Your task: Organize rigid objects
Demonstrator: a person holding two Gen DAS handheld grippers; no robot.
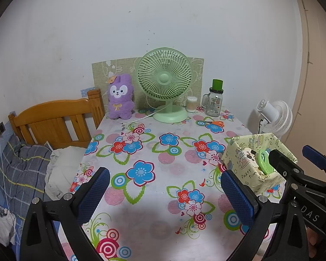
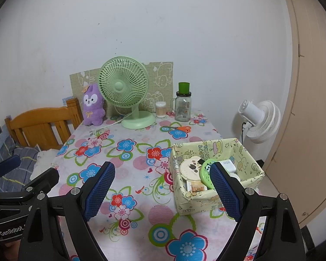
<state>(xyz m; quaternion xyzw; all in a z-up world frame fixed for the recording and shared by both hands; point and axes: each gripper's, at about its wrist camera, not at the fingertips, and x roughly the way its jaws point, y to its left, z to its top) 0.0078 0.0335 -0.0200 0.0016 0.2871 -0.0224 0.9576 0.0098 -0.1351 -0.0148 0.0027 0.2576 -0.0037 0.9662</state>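
both grippers hover over floral surface [image 2: 141,195], jaws wide, nothing held. left gripper [image 1: 165,198] empty over bare cloth; right gripper [image 2: 163,192] likewise. yellow box [image 2: 217,174] sits on surface's right side, already stuffed with round compact [image 2: 190,169], green disc [image 2: 206,173], white charger [image 2: 228,165]. only loose rigid bit I'd guess is next: scissors [image 2: 178,128], far ahead, long axis running left-right, closer to right gripper.

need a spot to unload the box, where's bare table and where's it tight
Free: the wide middle of the floral tablecloth, bordered by the box on the right, the bed-side edge on the left, and the back row. Crowded: along the wall, with plush, green fan, cotton swabs, jar, and scissors just in front.
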